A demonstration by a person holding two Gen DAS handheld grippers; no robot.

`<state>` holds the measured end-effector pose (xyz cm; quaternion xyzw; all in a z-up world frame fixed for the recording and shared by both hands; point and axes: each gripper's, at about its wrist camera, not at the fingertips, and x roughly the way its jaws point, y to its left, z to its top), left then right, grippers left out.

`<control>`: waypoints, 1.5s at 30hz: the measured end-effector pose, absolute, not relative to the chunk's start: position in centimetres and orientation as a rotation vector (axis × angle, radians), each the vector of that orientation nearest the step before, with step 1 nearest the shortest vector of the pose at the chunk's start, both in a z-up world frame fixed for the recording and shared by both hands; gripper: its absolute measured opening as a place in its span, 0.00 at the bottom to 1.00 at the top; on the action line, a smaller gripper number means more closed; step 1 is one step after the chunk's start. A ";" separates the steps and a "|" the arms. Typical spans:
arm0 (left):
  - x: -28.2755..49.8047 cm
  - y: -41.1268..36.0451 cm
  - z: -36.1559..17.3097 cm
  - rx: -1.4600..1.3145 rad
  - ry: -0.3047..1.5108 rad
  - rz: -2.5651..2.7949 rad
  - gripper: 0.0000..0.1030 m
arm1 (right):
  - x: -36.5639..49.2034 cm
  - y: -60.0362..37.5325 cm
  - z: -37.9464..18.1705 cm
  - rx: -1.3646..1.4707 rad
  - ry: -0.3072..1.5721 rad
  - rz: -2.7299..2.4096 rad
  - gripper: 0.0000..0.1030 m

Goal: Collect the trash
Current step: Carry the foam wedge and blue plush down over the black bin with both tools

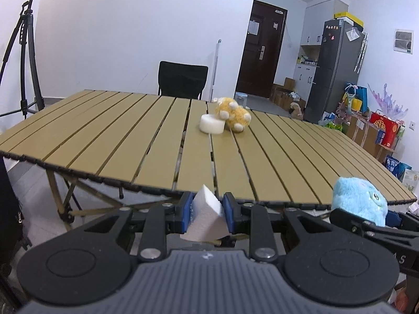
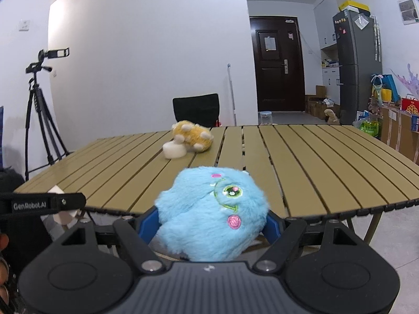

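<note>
Left gripper (image 1: 207, 213): blue-padded fingers (image 1: 184, 213) clamped on a white foam wedge (image 1: 207, 216), one pad on each side, wedge tilted with a corner pointing up, held off the near edge of the counter (image 1: 131, 136). Right gripper (image 2: 209, 225): fingers (image 2: 146, 223) clamped on a blue plush toy (image 2: 209, 212), fluffy, with a green eye and pink cheek patch facing the camera; toy fills the gap between the pads and hangs at the near counter edge. Same blue plush toy seen from the left wrist view at lower right, beside the left gripper. Counter: tan slatted folding top with dark edging, crossed legs underneath. On the counter, toward the far side near the middle: white foam disc (image 1: 212, 123), lying flat, touching a yellow plush toy (image 1: 233, 115) with pale paws, toy lying on its side just right of the disc. Both well apart from the held items. Behind the counter: black chair (image 1: 182, 79) pushed close to the far edge. Left of the room: black tripod (image 1: 25, 52) with a camera on top, standing on the floor against the white wall. Far right: dark brown door (image 1: 262, 49), closed; grey fridge (image 1: 332, 70) with magnets and a yellow box on top; cardboard boxes and coloured bags (image 1: 371, 128) stacked along the right wall. Clear jar (image 2: 265, 117) on the floor beyond the counter, near the doorway.
</note>
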<state>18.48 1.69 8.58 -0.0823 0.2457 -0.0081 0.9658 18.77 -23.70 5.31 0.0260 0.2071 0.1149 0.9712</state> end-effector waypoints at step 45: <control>18.8 1.9 -5.6 -0.040 0.925 -0.004 0.26 | 19.9 -24.9 -10.1 -0.072 0.934 0.143 0.75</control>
